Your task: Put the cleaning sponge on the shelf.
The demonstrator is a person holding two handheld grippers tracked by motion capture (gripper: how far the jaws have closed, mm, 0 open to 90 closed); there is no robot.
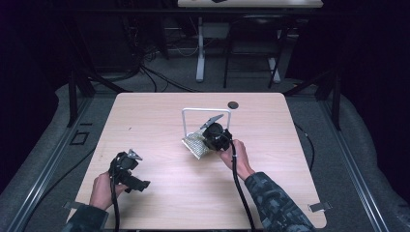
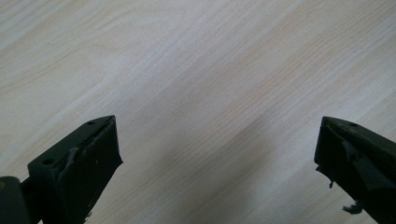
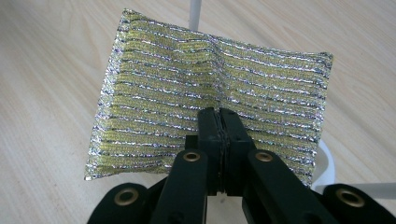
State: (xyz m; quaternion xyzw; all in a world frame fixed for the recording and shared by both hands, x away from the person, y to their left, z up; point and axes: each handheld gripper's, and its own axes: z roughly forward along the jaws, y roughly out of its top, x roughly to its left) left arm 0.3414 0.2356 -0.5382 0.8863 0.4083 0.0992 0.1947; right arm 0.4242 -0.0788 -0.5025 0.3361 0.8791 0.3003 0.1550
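High view: on the wooden table (image 1: pixel 159 116) a white wire rack (image 1: pixel 205 112) stands near the middle, just behind the right gripper (image 1: pixel 209 140). That gripper sits at the rack's foot, holding a glittery scouring cloth (image 1: pixel 196 144) low against the tabletop. The left gripper (image 1: pixel 138 184) rests well apart, near the front left of the table, in the person's left hand (image 1: pixel 102 189).

Left gripper view: the two black jaws stand wide apart over bare wood grain, with nothing between them.

Right gripper view: the jaws are pressed together on the near edge of the scouring cloth (image 3: pixel 210 107), a yellow and silver striped rectangle. The pinch sits about at the middle of that edge, and a soft crease runs up the cloth from it. The cloth fans away from the jaws, with a white post of the rack (image 3: pixel 195 13) rising behind it and the rack's white base (image 3: pixel 327 163) at the lower right.

The step in hand looks like getting the cloth onto the rack. To do it well, I would keep the pinch firm and central so the cloth hangs evenly, lift it clear above the top bar before moving across, and lower it so roughly half falls on each side. The idle left gripper could steady the rack's base if it tips.
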